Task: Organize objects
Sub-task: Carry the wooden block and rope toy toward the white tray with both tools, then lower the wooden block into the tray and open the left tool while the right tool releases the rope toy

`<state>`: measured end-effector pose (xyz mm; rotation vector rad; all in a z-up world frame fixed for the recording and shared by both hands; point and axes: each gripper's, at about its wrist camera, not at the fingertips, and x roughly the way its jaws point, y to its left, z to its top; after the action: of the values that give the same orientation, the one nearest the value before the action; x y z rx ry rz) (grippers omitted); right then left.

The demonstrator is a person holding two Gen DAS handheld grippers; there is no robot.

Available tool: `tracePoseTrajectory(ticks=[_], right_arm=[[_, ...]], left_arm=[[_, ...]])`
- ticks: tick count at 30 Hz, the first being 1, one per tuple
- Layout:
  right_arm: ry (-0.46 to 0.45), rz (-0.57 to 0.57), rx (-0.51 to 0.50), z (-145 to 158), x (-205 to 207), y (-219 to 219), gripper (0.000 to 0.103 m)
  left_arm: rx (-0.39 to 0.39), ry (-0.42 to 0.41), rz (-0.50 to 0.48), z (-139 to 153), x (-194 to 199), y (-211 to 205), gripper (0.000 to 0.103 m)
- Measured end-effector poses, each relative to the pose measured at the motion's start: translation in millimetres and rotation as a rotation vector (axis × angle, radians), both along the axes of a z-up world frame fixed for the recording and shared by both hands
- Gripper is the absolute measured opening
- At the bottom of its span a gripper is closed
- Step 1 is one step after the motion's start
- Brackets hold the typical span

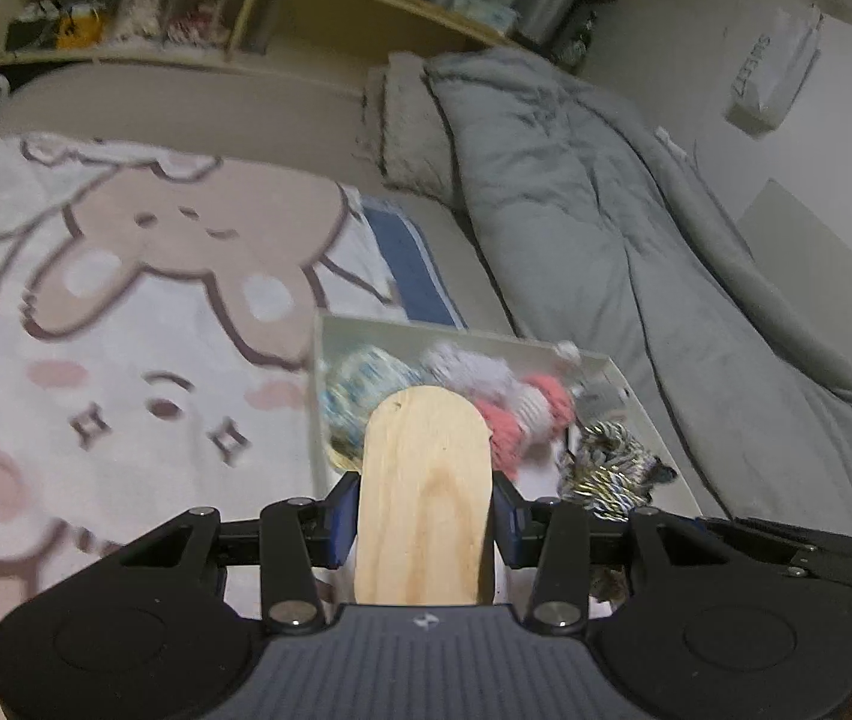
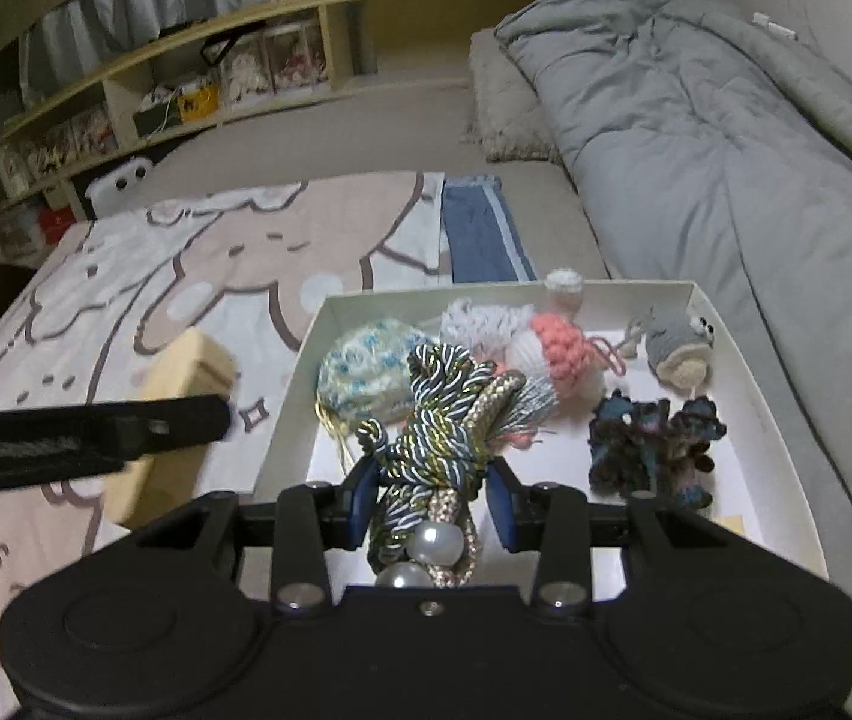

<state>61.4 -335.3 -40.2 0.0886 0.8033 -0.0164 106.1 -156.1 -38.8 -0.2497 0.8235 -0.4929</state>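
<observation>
left gripper [image 1: 424,519]: jaws closed on a pale wooden block [image 1: 424,498], rounded at its far end, blue pads pressed to both sides. the block is held above the bed, at the near left edge of the white box [image 1: 636,384]. from the right wrist view the same block [image 2: 186,384] hangs just left of the box, over the cartoon-print blanket [image 2: 156,276], with the left gripper's black arm across it.

right gripper [image 2: 433,501]: jaws closed on a twisted cord ornament [image 2: 438,420], navy, white and gold strands with a beige braid; two pearl-like beads [image 2: 435,543] sit at its near end, just behind the pads. the ornament is held over the near part of the box.

white box [image 2: 786,450] rests on the bed, between the blanket and a grey duvet [image 2: 696,138]. inside it:
- a blue-speckled crochet pouch [image 2: 366,372], far left
- a grey-white yarn piece [image 2: 480,321], beside it
- a pink and white crochet figure [image 2: 558,354], centre
- a grey crochet creature with googly eyes [image 2: 681,339], far right
- a dark blue knotted piece [image 2: 648,450], near right

blue striped cloth [image 2: 480,228] lies beyond the box. wooden shelf unit [image 2: 216,78] runs along the far side.
</observation>
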Motion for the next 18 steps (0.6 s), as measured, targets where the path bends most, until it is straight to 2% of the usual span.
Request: tracePoseTrajectory(ticks=[4, 10, 18], right_arm=[[0.019, -0.004, 0.006, -5.0, -0.7, -10.4, 0.040], [0.068, -0.023, 0.031, -19.2, 0.1, -27.5, 0.040], [0.094, -0.003, 0.046, -26.9, 2.3, -30.4, 0.040]], left_arm=[[0.013, 0.038, -0.013, -14.4, -0.4, -17.9, 0.045], [0.090, 0.073, -0.044, -32.6, 0.3, -36.0, 0.045], [0.149, 0.072, -0.060, -38.9, 5.3, -45.9, 0.047]])
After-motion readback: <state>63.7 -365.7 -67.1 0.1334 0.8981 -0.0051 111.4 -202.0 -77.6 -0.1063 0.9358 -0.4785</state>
